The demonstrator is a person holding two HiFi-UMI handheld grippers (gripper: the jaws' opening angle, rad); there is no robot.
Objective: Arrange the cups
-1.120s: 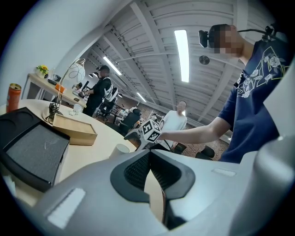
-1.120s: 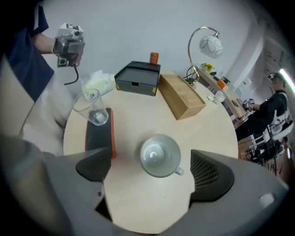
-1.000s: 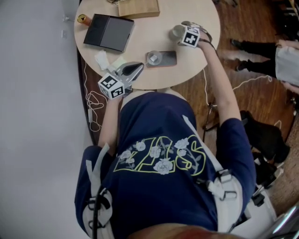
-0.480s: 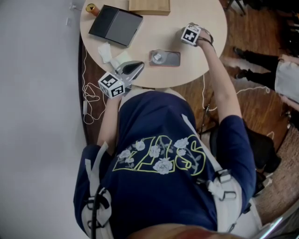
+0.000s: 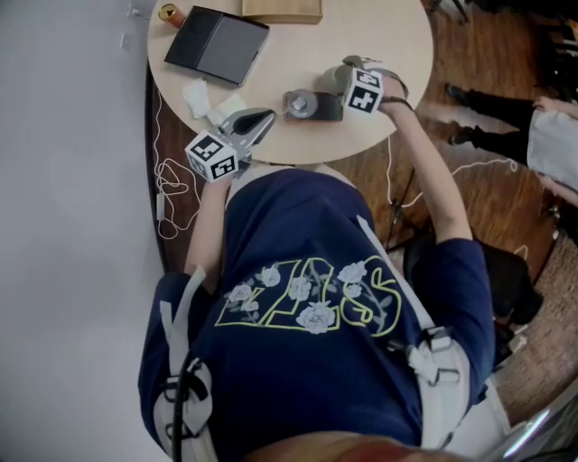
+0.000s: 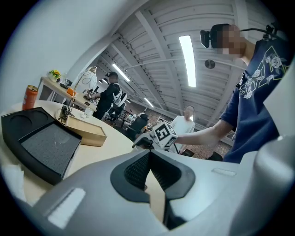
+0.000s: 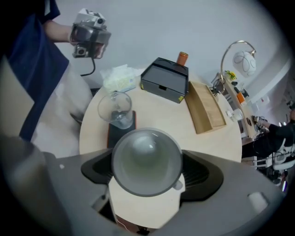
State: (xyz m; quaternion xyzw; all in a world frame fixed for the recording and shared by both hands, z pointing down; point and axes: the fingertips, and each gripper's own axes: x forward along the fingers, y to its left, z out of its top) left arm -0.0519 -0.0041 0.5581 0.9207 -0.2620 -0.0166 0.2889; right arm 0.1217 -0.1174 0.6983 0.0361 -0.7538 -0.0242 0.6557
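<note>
A grey-green cup [image 7: 146,159] hangs mouth-up just above the round table [image 5: 379,36], with my right gripper [image 7: 147,177] shut on it and pointing straight down. Both pads touch its sides. A clear glass cup [image 7: 115,108] stands on a dark flat pad [image 7: 120,132] just to the left of the held cup [image 5: 335,79] in the head view. My left gripper [image 5: 256,122] rests at the table's near edge, level, its tips together with nothing between them.
A black tray [image 5: 217,45], an orange can [image 5: 168,13] and a wooden box [image 5: 282,9] sit at the table's far side. Crumpled tissue [image 5: 200,97] lies near the left gripper. Cables [image 5: 176,194] trail on the floor. A person stands at right [image 5: 546,135].
My right gripper has carried the grey-green cup closer to the glass and the dark pad. The left gripper has stayed at the table's edge.
</note>
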